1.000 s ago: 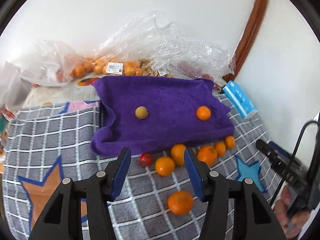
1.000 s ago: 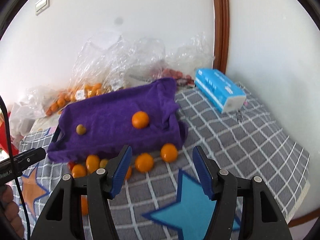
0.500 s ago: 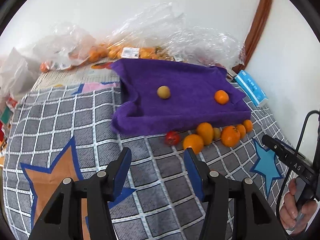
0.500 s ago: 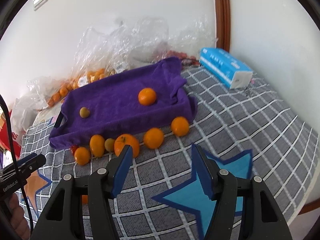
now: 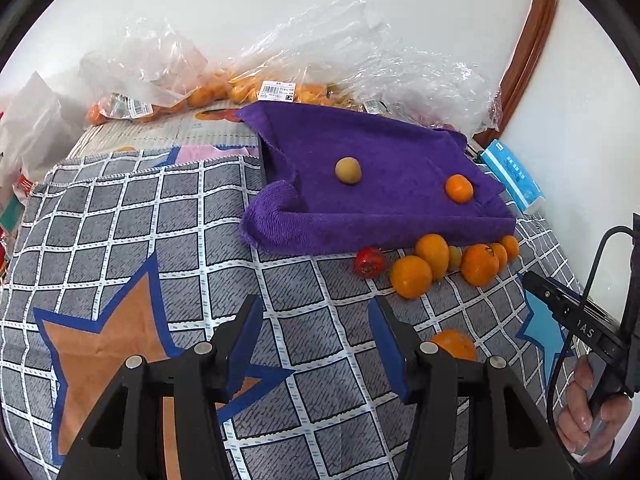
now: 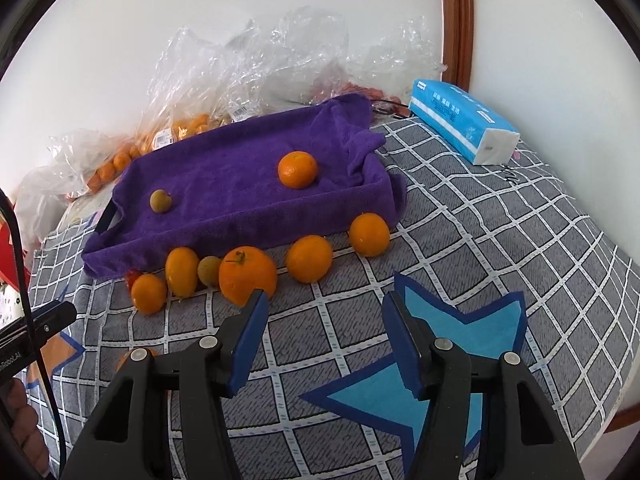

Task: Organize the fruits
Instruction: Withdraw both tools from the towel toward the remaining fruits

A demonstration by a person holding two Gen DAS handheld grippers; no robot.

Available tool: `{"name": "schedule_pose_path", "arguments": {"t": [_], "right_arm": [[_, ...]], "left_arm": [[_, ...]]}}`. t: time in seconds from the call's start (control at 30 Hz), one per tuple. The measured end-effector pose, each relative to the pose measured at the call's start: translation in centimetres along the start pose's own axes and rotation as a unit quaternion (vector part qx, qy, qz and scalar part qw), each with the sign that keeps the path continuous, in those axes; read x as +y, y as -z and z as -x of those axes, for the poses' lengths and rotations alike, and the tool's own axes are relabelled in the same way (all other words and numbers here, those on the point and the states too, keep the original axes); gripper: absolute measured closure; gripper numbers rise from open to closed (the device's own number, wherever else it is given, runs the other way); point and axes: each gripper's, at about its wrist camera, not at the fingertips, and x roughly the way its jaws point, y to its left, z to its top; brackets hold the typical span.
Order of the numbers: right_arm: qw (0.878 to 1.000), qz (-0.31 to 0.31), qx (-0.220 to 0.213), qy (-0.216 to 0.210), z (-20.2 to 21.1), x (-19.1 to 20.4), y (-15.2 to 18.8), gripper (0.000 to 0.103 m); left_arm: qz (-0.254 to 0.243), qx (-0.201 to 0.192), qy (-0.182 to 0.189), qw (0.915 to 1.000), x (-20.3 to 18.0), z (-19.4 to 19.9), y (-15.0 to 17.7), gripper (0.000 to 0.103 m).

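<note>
Right wrist view: my right gripper (image 6: 320, 312) hangs over the checked cloth (image 6: 500, 240), jaws closing on nothing. A big orange (image 6: 247, 275) lies just beyond its left finger, in the row along the purple-towel tray (image 6: 240, 224). My left gripper (image 5: 316, 328) stands partly open, empty, a mandarin (image 5: 454, 345) behind its right finger.

Bench covered by grey checked cloth (image 6: 500, 240) with orange and blue star patches. Ahead of the right jaws: purple towel (image 6: 240, 184) draped over a tray. Row of loose fruit (image 6: 248, 268) on the cloth along the towel's near edge, just beyond the left finger of the right jaws. Single orange (image 5: 454, 344) just right of the left jaws. Blue tissue pack (image 6: 464, 120) far right of the right jaws. Clear bags of fruit (image 5: 240, 92) at the far edge.
</note>
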Motion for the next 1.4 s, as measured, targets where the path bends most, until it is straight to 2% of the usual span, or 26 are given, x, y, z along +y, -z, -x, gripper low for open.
{"name": "schedule_pose_path", "arguments": {"t": [0.33,0.6,0.8,1.03,1.17,1.4], "right_arm": [[1.000,-0.001,-0.003,-0.001,-1.3,-0.3,-0.6,0.046],[1.000,0.025,-0.010,0.004,-2.1,-0.7,-0.5,0.057],[1.000,0.024,-0.008,0.012,-3.7,-2.7,-1.5,0.068],[1.000,0.006,-0.001,-0.015,-6.1,-4.4,-3.2,0.068],[1.000,0.011,0.007,-0.023,-7.3,-4.2,-3.6,0.069],[0.999,0.009,-0.001,-0.035,-6.6,-4.7,-2.9,0.071]], "left_arm": [[0.036,0.017,-0.012,0.9991,2.0,-0.6,-0.2,0.049],[0.062,0.021,-0.024,0.9976,2.1,-0.9,-0.2,0.049],[0.077,0.012,-0.024,0.9967,1.6,-1.0,-0.5,0.049],[0.069,0.009,-0.007,0.9975,-0.4,-1.8,-1.1,0.049],[0.064,0.012,0.002,0.9979,-1.4,-2.3,-1.5,0.050],[0.034,0.014,-0.013,0.9992,-3.0,-3.5,-1.8,0.055]]}}
